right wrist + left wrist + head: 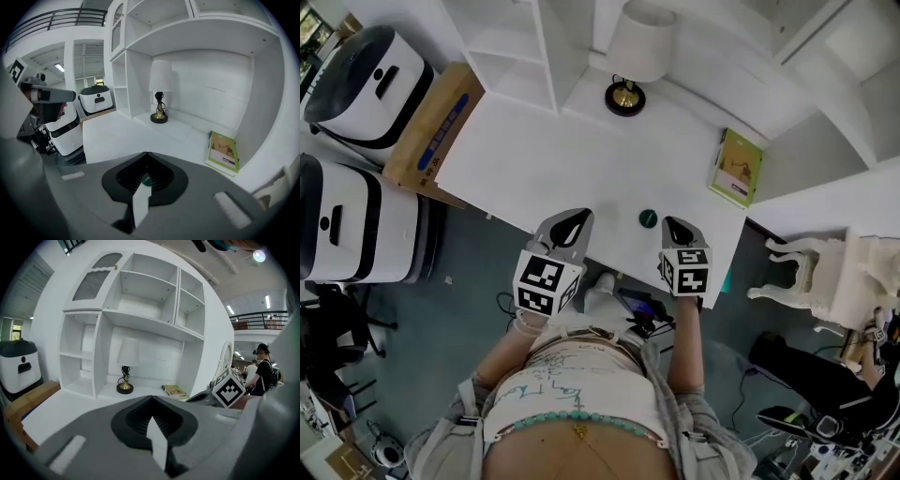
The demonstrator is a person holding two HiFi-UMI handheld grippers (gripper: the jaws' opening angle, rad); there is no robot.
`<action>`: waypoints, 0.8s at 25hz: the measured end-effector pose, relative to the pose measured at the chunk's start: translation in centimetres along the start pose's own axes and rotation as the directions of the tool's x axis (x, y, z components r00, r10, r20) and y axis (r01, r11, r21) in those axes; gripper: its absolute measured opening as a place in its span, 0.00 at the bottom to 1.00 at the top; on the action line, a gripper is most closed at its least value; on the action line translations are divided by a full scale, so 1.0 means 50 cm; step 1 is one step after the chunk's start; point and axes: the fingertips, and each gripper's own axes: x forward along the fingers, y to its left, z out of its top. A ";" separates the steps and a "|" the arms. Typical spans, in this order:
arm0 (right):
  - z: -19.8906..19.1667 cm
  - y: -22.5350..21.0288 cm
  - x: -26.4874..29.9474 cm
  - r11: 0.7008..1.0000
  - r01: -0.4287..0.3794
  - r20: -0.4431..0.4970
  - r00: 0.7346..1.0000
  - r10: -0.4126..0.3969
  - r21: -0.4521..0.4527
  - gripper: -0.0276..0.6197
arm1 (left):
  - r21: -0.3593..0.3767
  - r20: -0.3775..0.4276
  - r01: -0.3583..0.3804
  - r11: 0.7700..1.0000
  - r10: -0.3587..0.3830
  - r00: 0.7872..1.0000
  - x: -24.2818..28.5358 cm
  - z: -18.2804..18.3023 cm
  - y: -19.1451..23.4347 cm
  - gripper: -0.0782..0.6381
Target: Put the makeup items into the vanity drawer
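Left tool [577, 221] and right tool [677, 228], jaws closed on nothing, at the bench [534, 159] edge. We see the green makeup item [648, 218] on the bench between them; lamp [625, 97] and book [736, 167] occupy the rear alcove [211, 89].

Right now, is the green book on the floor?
No, the green book lies flat on the white vanity top, near its right end.
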 end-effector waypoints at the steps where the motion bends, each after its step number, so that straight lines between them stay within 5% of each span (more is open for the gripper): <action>1: -0.005 -0.001 0.007 1.000 -0.005 -0.009 1.000 0.005 -0.004 0.09 | -0.001 -0.001 -0.008 1.000 0.008 1.000 -0.002 -0.001 0.002 0.11; 20: -0.110 -0.001 0.128 0.995 -0.093 -0.170 0.982 0.084 -0.045 0.09 | -0.031 -0.039 -0.114 0.993 0.113 0.993 -0.043 -0.044 0.030 0.11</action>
